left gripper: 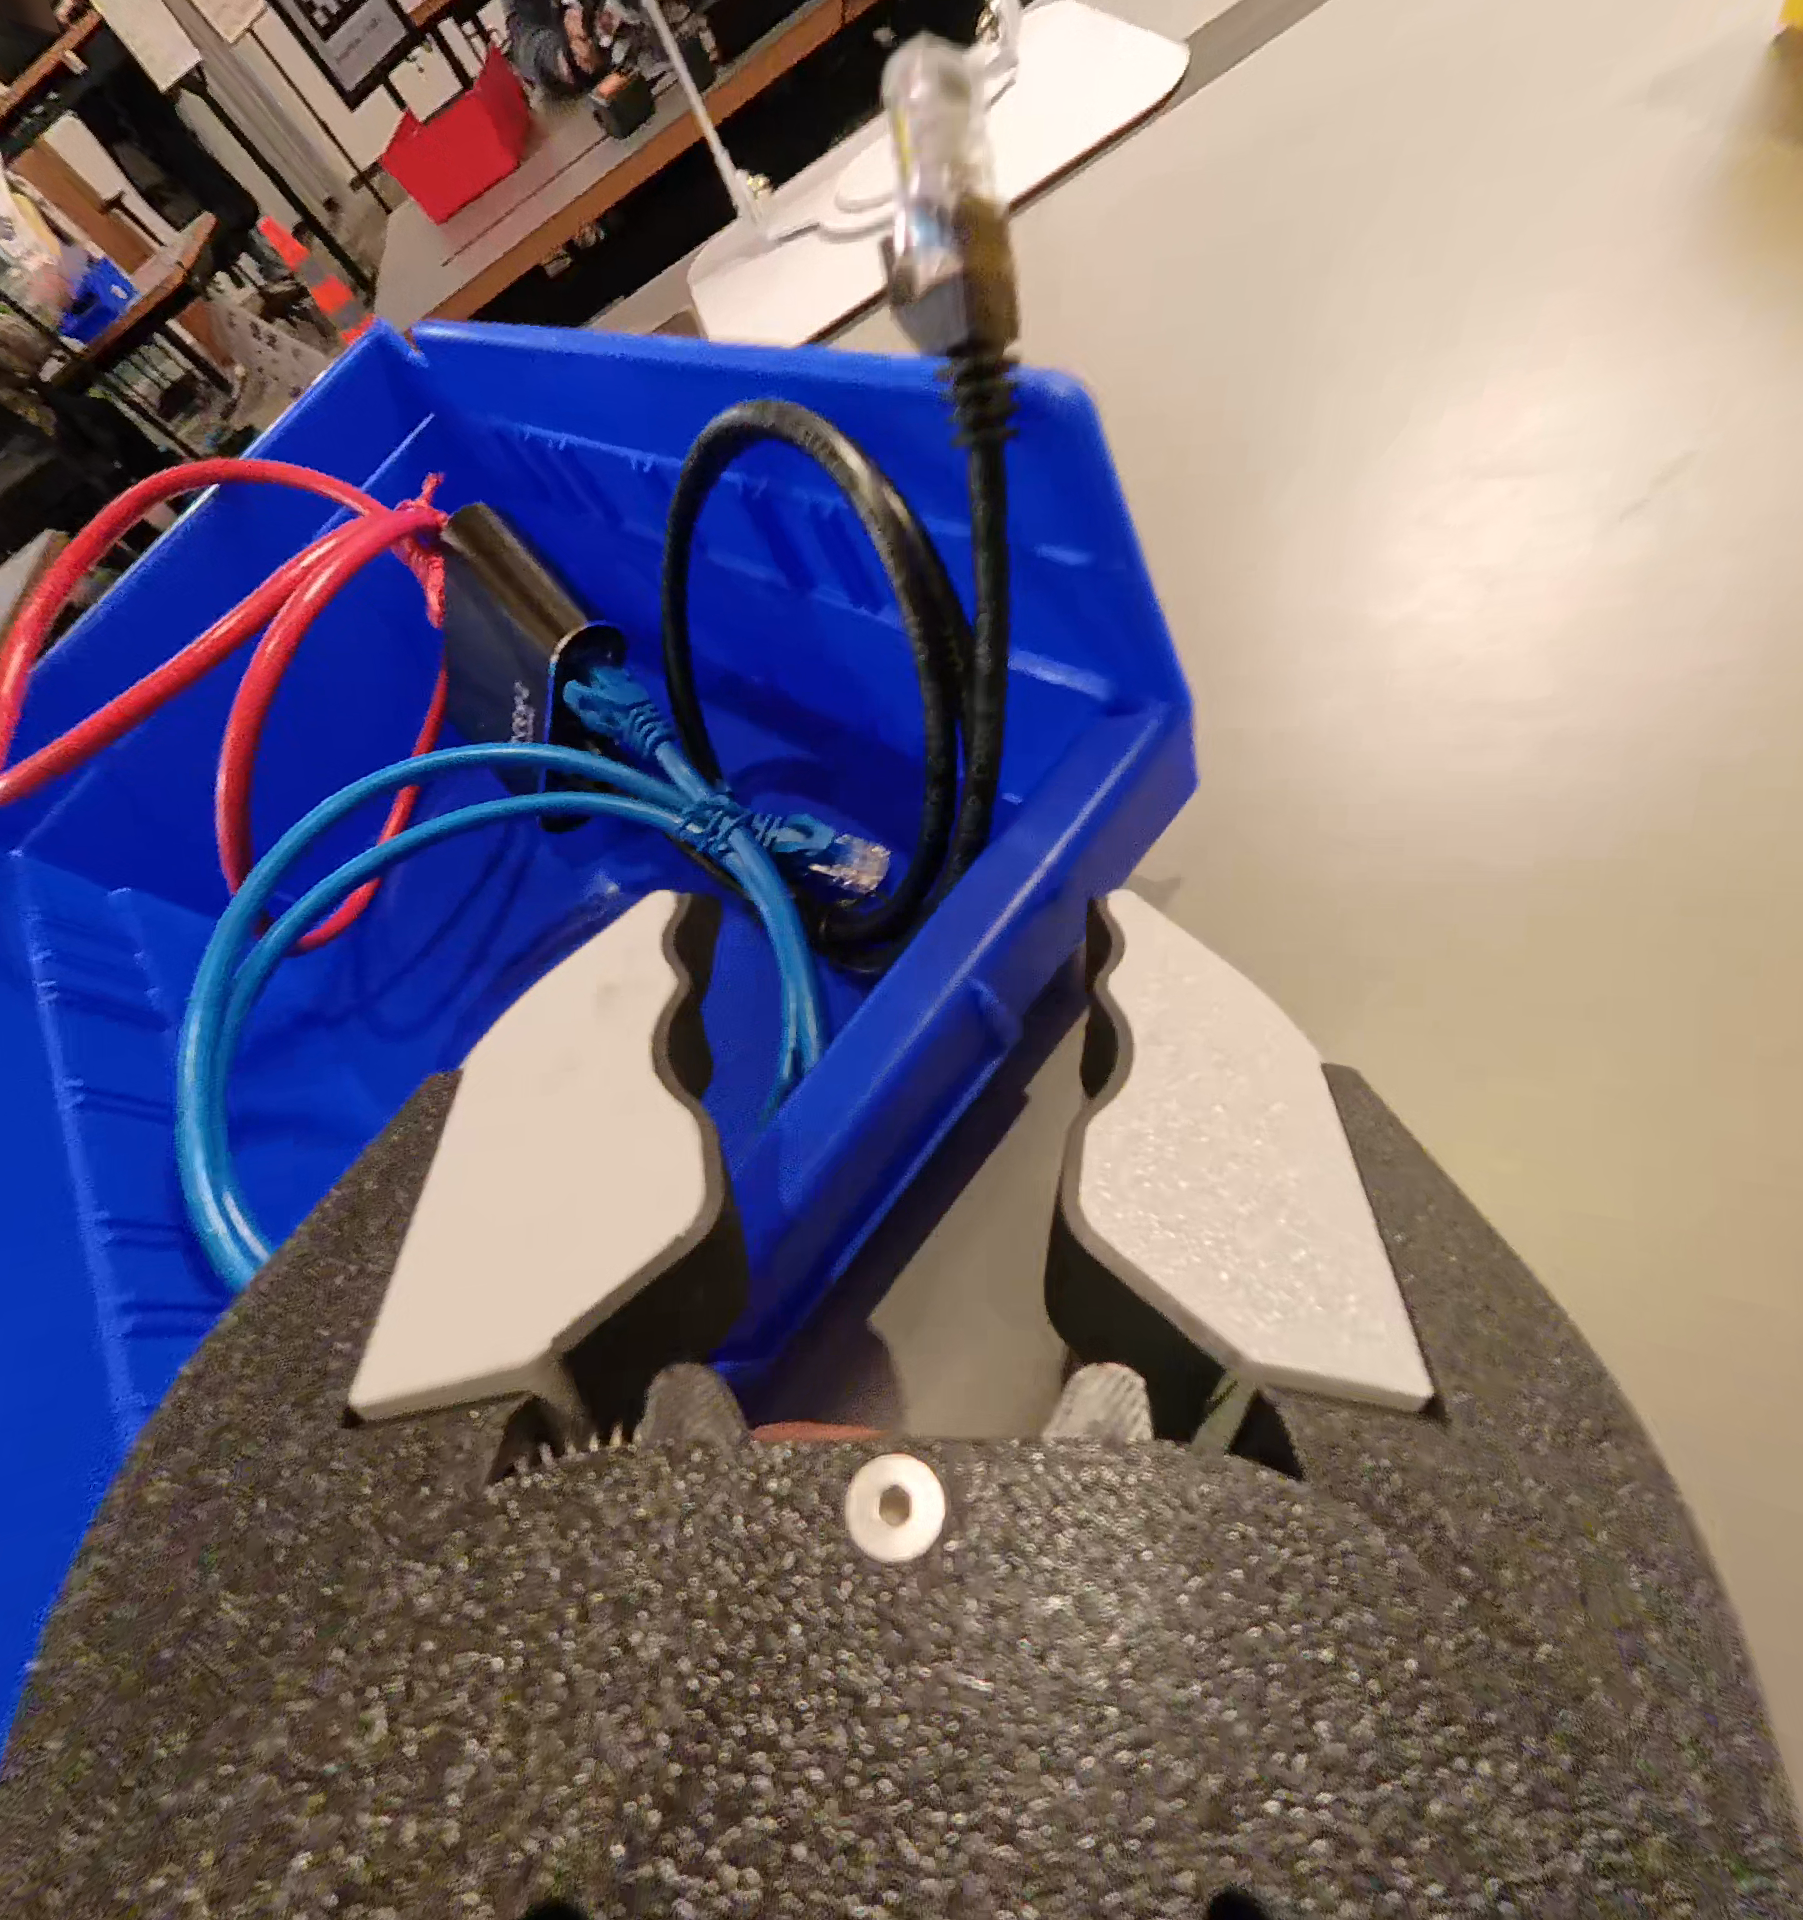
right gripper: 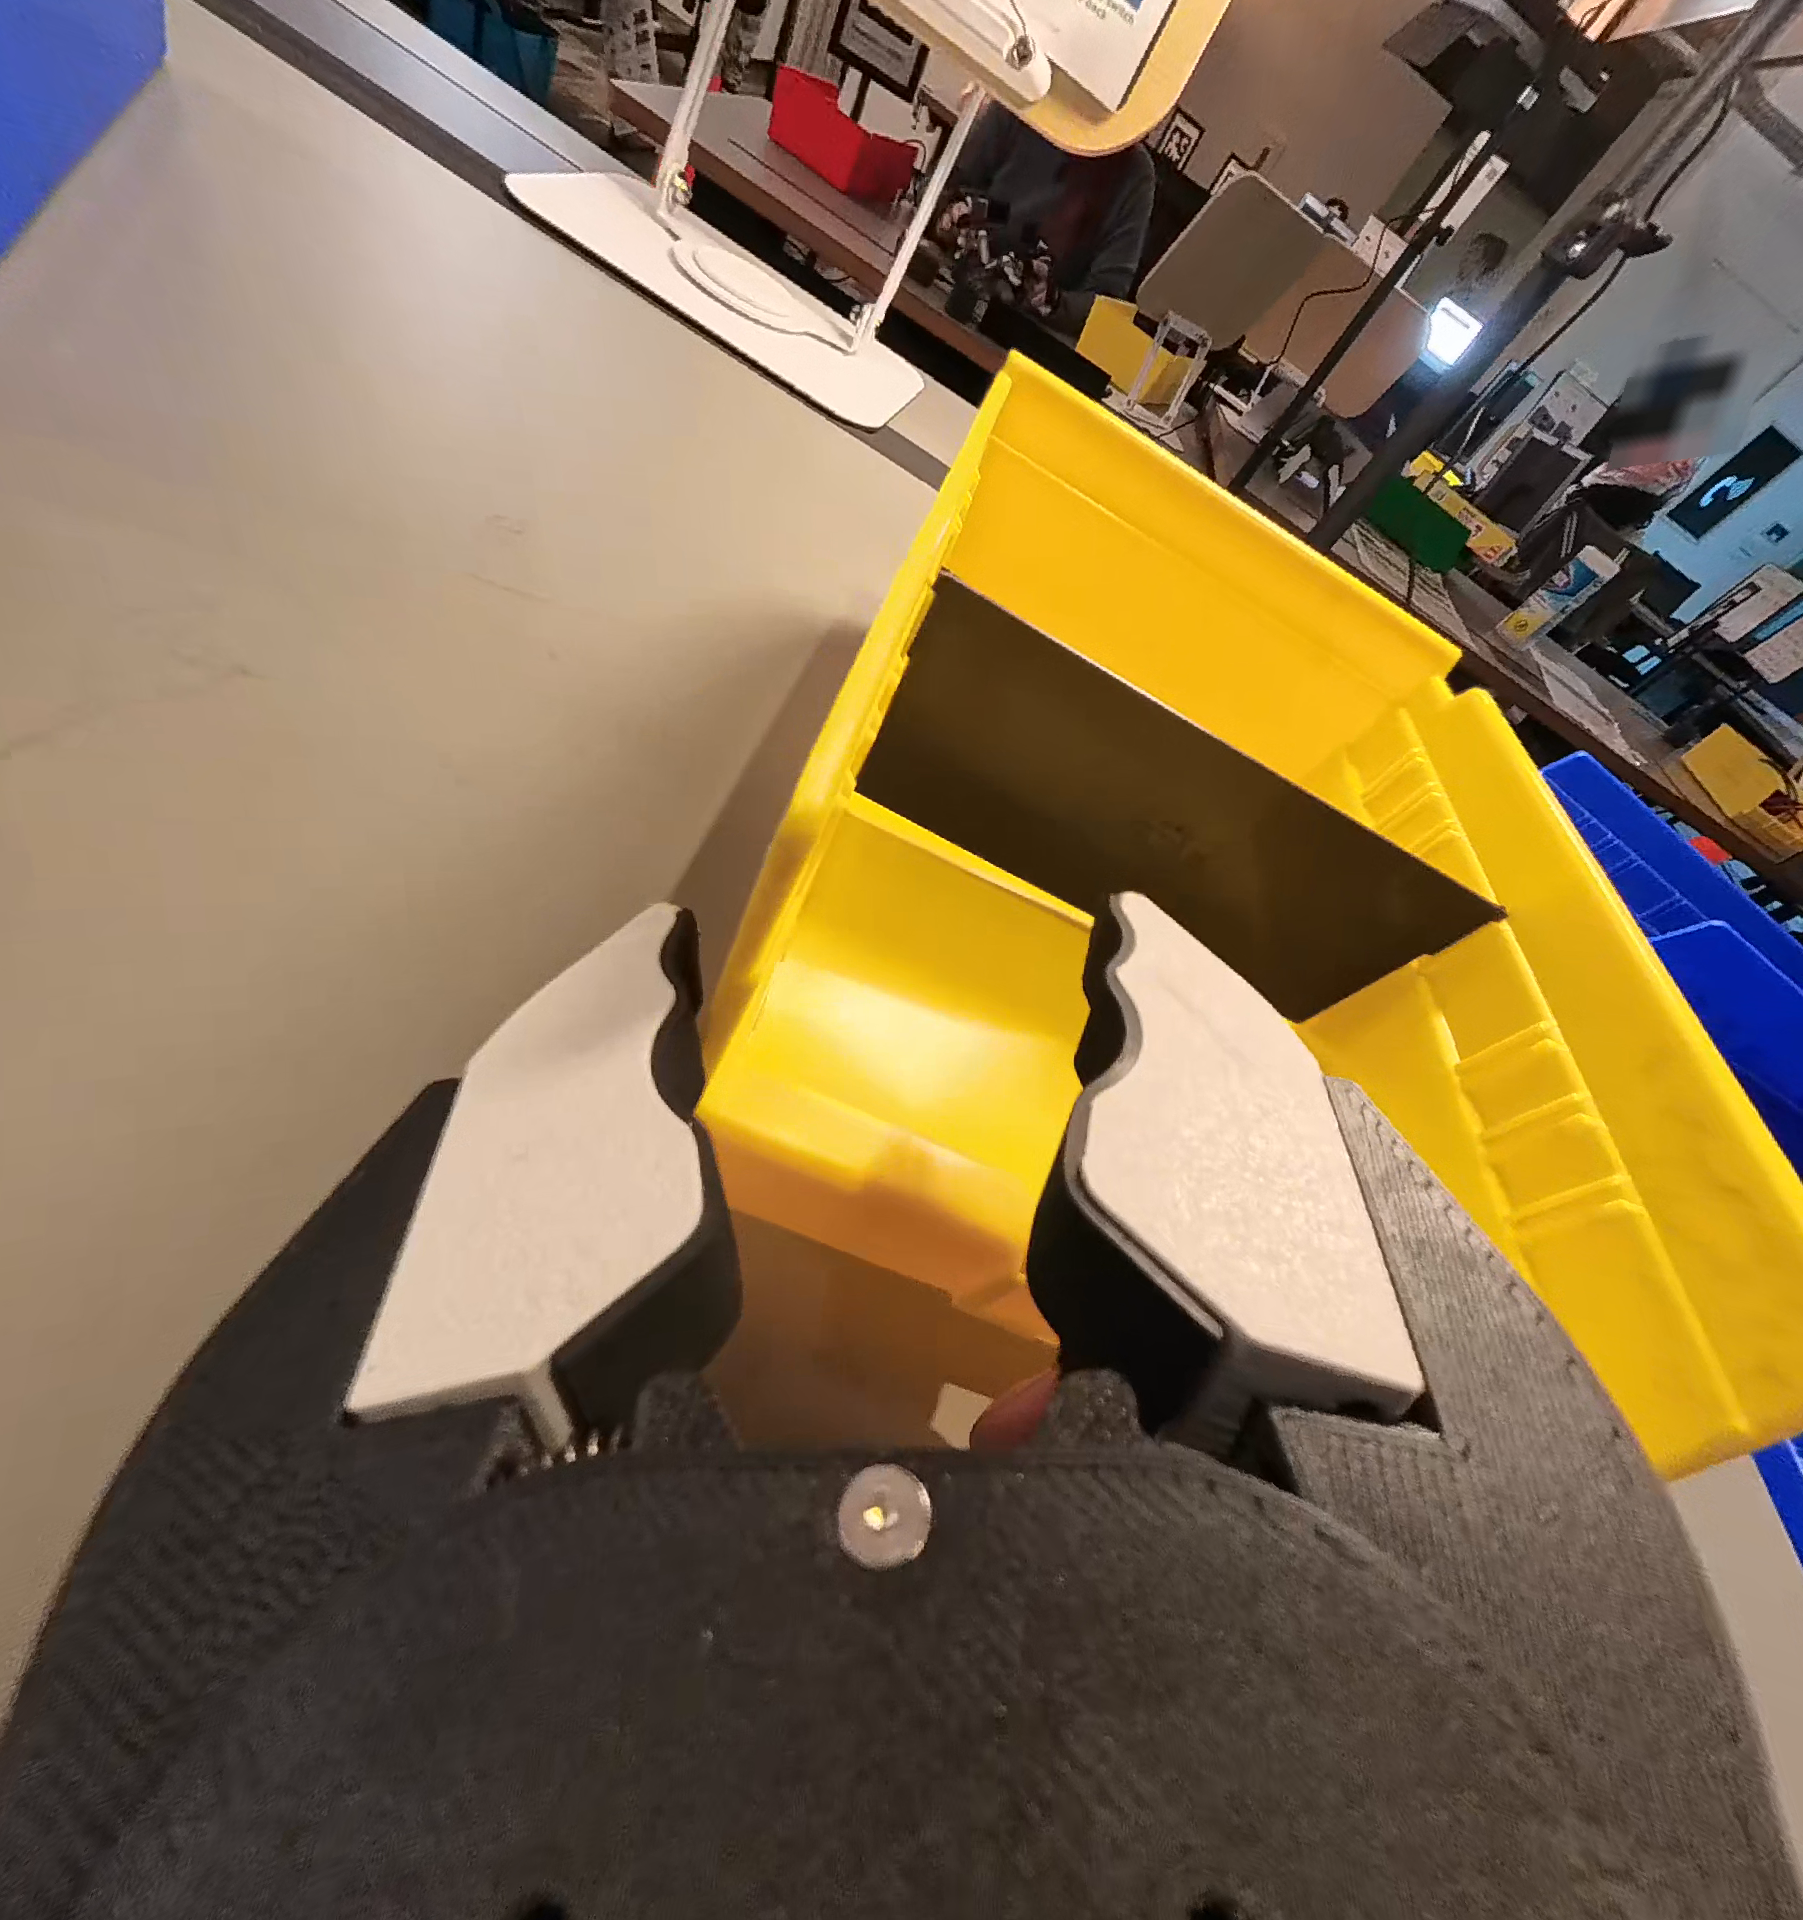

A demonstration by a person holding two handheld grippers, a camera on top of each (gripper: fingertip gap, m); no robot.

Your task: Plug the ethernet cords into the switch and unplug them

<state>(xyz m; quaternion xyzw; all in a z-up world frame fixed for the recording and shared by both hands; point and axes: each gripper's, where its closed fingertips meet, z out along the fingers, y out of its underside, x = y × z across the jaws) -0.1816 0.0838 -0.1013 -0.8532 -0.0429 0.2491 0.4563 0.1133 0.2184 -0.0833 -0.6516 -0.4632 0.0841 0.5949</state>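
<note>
1. The small dark box-shaped switch (left gripper: 507, 634) leans inside the blue plastic bin (left gripper: 1032, 582), a blue ethernet cord (left gripper: 377, 831) already seated.
2. Your left gripper (left gripper: 892, 997), fingers apart and empty, should take the black cord's clear plug (left gripper: 933, 177) by its boot.
3. Your right gripper (right gripper: 892, 997), likewise spread, hovers over the yellow divided bin (right gripper: 1240, 644); bring it to steady the switch.

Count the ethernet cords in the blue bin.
3. The red cord loops at the left, the blue cord coils in the middle, and the black cord stands at the right, plug up. Others may be hidden.
</note>
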